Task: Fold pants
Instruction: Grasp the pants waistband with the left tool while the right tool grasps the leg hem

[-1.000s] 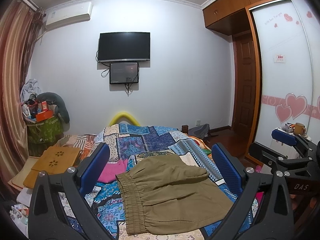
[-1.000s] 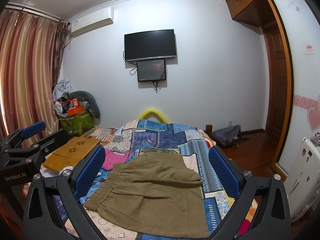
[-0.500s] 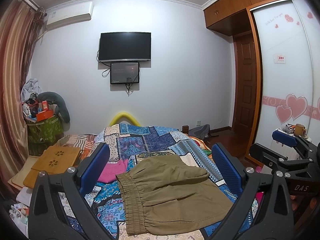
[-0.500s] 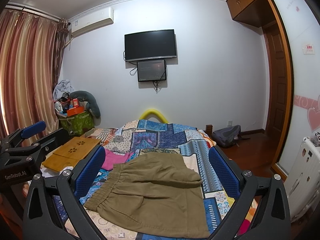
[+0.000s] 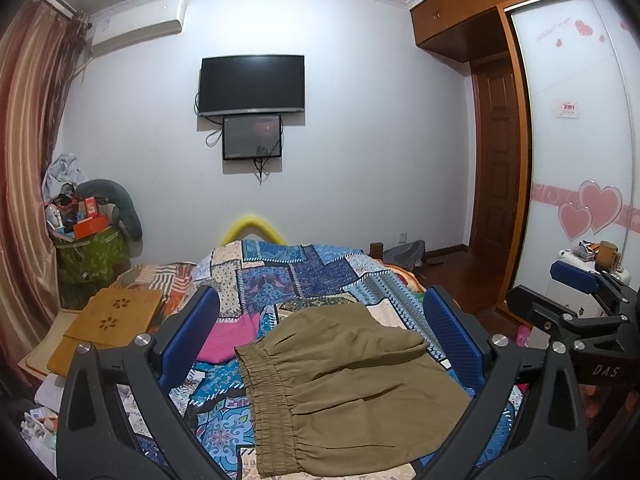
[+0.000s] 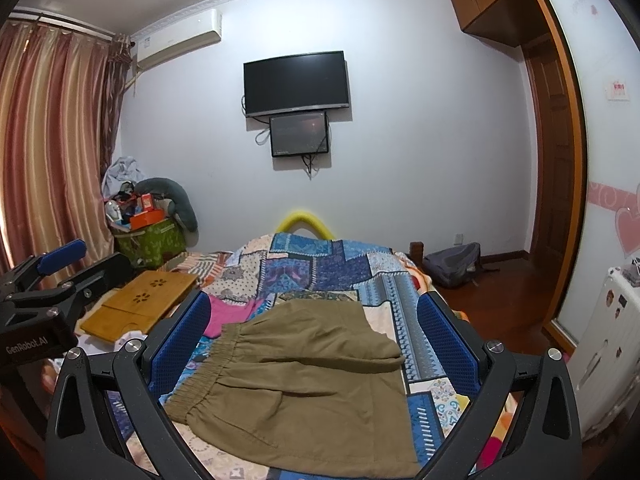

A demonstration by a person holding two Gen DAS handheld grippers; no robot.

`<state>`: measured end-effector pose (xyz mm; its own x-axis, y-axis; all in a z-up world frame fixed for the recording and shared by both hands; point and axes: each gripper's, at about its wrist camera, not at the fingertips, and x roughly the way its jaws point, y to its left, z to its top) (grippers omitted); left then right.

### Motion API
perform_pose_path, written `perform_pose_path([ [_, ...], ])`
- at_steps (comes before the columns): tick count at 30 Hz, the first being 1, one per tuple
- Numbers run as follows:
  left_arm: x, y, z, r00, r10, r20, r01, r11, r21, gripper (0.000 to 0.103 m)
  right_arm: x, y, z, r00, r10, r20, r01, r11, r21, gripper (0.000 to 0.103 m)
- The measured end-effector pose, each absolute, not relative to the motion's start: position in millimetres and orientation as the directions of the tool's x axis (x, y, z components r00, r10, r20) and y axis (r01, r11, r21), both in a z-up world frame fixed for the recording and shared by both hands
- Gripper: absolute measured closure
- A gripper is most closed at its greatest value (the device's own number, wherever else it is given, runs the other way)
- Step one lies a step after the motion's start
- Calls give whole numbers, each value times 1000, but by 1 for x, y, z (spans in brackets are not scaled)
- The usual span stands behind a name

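Olive pants (image 5: 344, 384), folded and laid flat on the patchwork quilt (image 5: 304, 276) near the bed's near edge with the elastic waistband (image 5: 264, 404) toward its left side, are framed by the left claw (image 5: 324, 336) and right claw (image 6: 312, 332), both held spread wide and empty above them.

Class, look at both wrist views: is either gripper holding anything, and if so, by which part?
Nothing is held. The left gripper and right gripper are both open above the bed, and the khaki pants lie loose on the patchwork quilt.
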<state>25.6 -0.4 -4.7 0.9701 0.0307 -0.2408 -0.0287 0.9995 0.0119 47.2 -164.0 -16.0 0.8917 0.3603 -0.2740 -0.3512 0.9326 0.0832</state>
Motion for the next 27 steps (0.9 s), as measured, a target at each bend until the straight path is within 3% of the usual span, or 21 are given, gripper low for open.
perform_pose_path([
  [7,89,26,-28,930,85,-356,-81,996,27,0,92,-173,-36,873,347,-342,-335,937,96,0],
  [12,146,53,-61,866,120,-486,-111,993,46,0,130,-182,-64,869,296,-397,-299,952,56,0],
  [27,255,109,-197,580,107,-808,-125,991,42,0,246,-205,-182,631,217,-744,-272,961,50,1],
])
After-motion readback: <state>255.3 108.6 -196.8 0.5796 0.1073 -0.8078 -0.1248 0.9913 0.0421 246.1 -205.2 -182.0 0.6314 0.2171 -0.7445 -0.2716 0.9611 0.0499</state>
